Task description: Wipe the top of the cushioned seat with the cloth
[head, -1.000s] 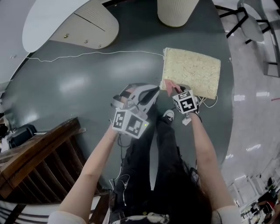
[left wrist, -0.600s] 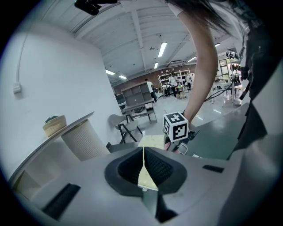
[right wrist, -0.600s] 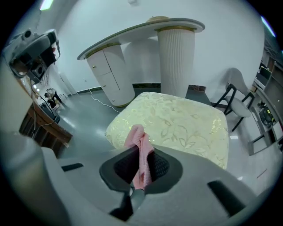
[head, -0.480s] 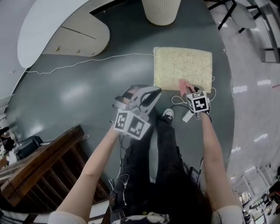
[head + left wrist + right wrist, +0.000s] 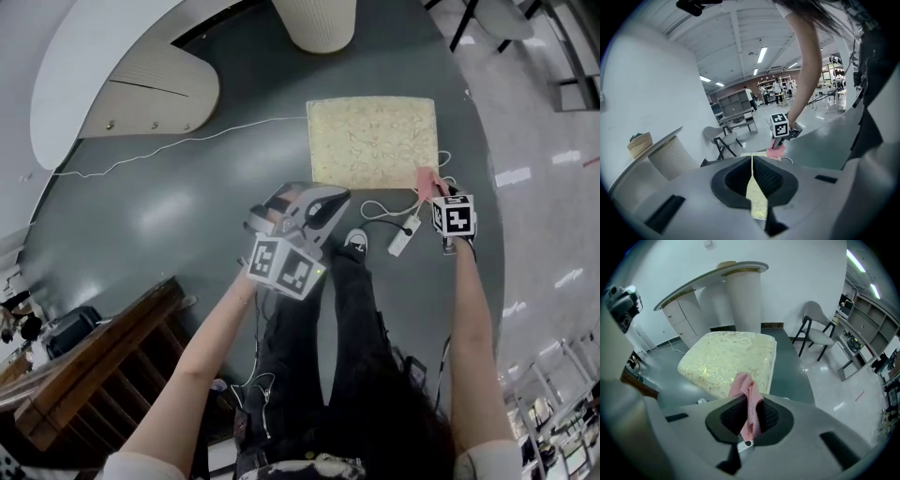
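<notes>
Since a second ago, your right gripper (image 5: 437,192) had carried the cloth (image 5: 428,178) rightward along the near edge of the seat (image 5: 373,141), from toward its left end to its near right corner. Your left gripper (image 5: 323,202) had hardly shifted.

Your right gripper's jaws were closed on a bunched fold of the pink cloth, with a loose end standing out past the tips. The cloth looked thin, light and limp. It would likely fold and trail rather than push, so a deep bite on a gathered fold, as you had it, seemed the right hold, and the free end would do the wiping. The seat looked padded and would probably give under pressure. Its patterned cream cover might drag a little on the cloth.

The cloth sat at the seat's near right corner, right at the edge. Whether it touched the cover could not be told. In the right gripper view the seat spread out far and left of the jaws, so nearly all of its top lay ahead of the cloth.

Your left gripper hung near and left of the seat, well apart from the cloth. Its jaws were drawn together to a thin slit with nothing between them.
</notes>
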`<action>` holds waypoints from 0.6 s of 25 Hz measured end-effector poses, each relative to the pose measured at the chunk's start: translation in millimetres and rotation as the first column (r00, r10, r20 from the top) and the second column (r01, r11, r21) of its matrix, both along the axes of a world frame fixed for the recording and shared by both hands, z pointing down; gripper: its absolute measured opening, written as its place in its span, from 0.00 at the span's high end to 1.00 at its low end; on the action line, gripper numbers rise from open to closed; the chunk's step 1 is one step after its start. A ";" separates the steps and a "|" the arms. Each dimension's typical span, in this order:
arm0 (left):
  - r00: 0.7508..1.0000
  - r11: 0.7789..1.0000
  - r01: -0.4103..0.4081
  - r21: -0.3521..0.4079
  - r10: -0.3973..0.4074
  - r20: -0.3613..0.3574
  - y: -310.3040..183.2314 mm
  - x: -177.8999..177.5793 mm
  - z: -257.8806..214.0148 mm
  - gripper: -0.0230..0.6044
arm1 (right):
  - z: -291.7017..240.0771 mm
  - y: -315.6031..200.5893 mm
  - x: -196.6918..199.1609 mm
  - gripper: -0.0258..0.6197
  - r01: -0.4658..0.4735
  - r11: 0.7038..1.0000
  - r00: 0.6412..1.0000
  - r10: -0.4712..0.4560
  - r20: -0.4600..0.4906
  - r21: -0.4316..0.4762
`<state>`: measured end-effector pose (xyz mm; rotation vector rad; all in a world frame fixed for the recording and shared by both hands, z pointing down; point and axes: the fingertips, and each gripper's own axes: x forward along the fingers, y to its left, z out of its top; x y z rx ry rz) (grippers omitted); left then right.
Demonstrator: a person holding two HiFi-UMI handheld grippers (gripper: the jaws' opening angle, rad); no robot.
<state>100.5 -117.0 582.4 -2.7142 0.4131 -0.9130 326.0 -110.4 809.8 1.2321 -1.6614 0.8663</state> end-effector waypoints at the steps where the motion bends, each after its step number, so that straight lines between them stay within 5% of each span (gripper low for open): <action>1: 1.000 1.000 -0.004 -0.001 0.004 0.001 1.3 3.7 0.3 0.95 | -0.7 0.7 8.2 0.94 -0.010 1.000 1.000 0.010 -0.006 0.001; 8: 1.000 1.000 -0.007 0.002 0.007 0.004 2.0 23.1 -3.1 0.95 | -9.6 -4.7 31.8 0.94 -0.032 0.999 0.999 0.032 0.007 0.029; 15: 0.999 0.999 0.034 0.026 -0.033 -0.012 -2.5 36.4 -27.9 0.95 | -59.0 -15.1 0.5 0.94 -0.005 0.992 0.992 -0.011 0.124 0.126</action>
